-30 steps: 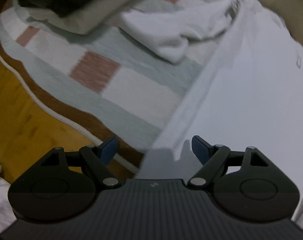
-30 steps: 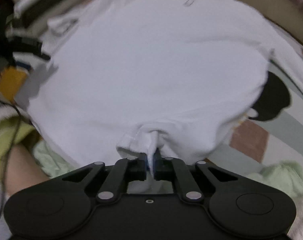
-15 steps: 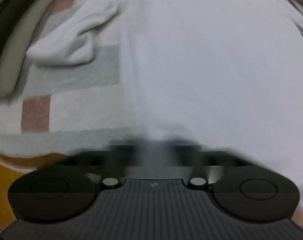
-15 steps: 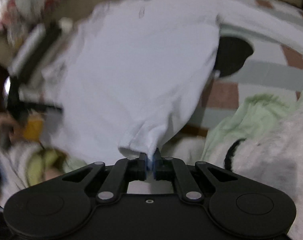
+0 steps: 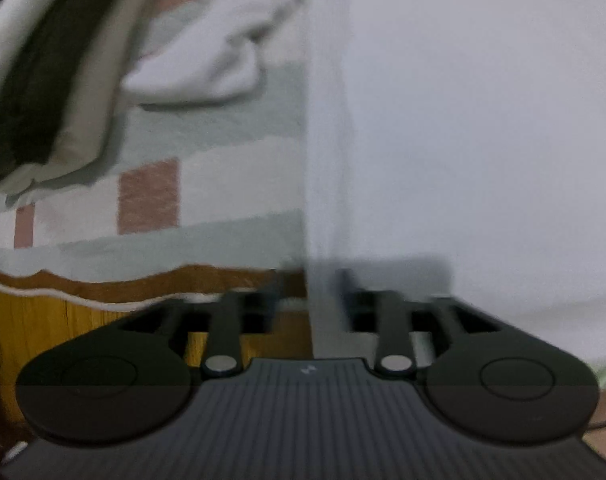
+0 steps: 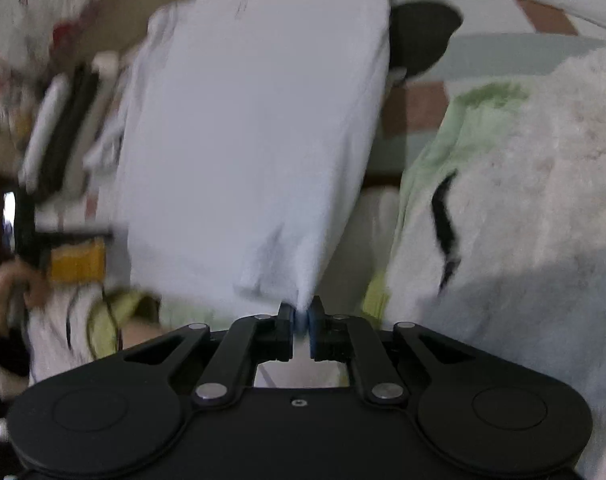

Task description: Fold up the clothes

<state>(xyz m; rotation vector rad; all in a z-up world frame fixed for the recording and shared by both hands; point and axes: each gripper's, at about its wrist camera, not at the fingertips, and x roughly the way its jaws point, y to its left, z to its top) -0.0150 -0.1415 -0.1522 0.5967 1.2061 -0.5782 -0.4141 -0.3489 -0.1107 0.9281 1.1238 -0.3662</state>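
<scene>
A white shirt (image 5: 483, 140) fills the right half of the left wrist view, and its straight left edge runs down between the fingers of my left gripper (image 5: 311, 304). Those jaws stand partly closed around the edge, blurred, with a gap still showing on the left side. In the right wrist view the same shirt (image 6: 255, 140) hangs stretched away from my right gripper (image 6: 301, 320), which is shut on a bunched corner of its hem.
A checked grey, white and pink rug (image 5: 223, 184) lies on a wooden floor (image 5: 43, 320). A dark and beige garment (image 5: 43, 80) and a bunched white cloth (image 5: 223, 60) rest on it. A fluffy white garment (image 6: 523, 180) and a pale green one (image 6: 435, 152) lie at the right.
My left gripper moved onto the shirt's edge and its jaws narrowed from wide open. My right gripper, still shut on the hem, swung the shirt leftward, and the fluffy garment came into view.
</scene>
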